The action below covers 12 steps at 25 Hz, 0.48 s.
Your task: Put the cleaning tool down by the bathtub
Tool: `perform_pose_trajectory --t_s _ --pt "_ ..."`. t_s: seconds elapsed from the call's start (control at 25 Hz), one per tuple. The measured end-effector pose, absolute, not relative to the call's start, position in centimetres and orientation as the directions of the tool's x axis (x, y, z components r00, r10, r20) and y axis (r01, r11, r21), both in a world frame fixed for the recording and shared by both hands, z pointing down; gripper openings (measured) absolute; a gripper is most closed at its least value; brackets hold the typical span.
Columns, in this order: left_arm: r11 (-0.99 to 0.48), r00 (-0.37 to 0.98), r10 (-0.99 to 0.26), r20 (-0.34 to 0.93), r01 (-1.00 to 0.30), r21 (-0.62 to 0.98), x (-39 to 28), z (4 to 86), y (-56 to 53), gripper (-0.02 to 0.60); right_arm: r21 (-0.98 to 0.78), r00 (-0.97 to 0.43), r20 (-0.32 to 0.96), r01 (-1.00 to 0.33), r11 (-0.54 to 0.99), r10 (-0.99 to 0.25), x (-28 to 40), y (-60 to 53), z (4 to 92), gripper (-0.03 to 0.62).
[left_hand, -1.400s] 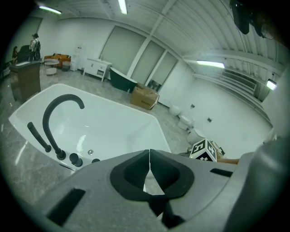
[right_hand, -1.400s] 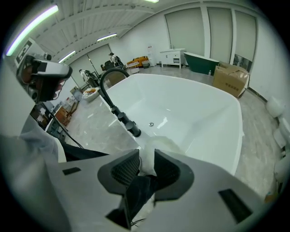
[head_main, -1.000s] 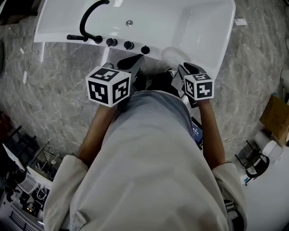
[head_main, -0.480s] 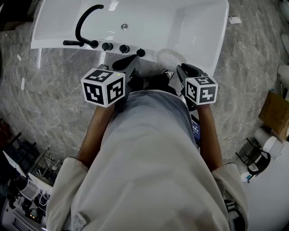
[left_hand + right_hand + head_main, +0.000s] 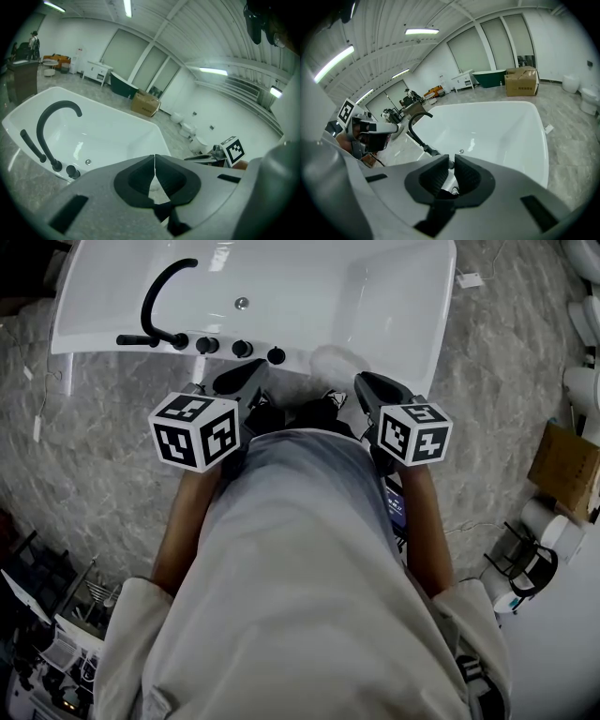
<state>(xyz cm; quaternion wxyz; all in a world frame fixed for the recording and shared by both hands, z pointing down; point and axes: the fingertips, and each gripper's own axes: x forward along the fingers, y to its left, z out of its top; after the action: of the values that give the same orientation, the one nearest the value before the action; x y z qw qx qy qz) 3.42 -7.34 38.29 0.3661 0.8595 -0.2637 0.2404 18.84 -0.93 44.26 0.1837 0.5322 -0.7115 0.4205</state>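
On the white bathtub's (image 5: pixel 394 296) near rim, the pale round cleaning pad (image 5: pixel 333 360) is lying free. The right gripper (image 5: pixel 451 172) is easing away from it, jaws keeping a narrow, empty gap, while the left gripper (image 5: pixel 154 163) is pressing its jaws together on nothing. The placement is looking finished.

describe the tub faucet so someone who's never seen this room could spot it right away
Find the white bathtub on the grey marbled floor and follow its near rim leftward in the head view. The black faucet stands there: a tall hooked arch over the basin, unlike the three low round knobs lined up to its right.
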Motion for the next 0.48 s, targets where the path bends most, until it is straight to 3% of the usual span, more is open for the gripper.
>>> perform_pose_trajectory --t_s 0.48 --pt "-0.612 0.760 -0.287 0.584 -0.614 0.498 1.8 37.8 -8.1 0.009 -0.434 -0.328 0.630 -0.900 0.031 -0.704 17.8 -1.9 41.2 0.011"
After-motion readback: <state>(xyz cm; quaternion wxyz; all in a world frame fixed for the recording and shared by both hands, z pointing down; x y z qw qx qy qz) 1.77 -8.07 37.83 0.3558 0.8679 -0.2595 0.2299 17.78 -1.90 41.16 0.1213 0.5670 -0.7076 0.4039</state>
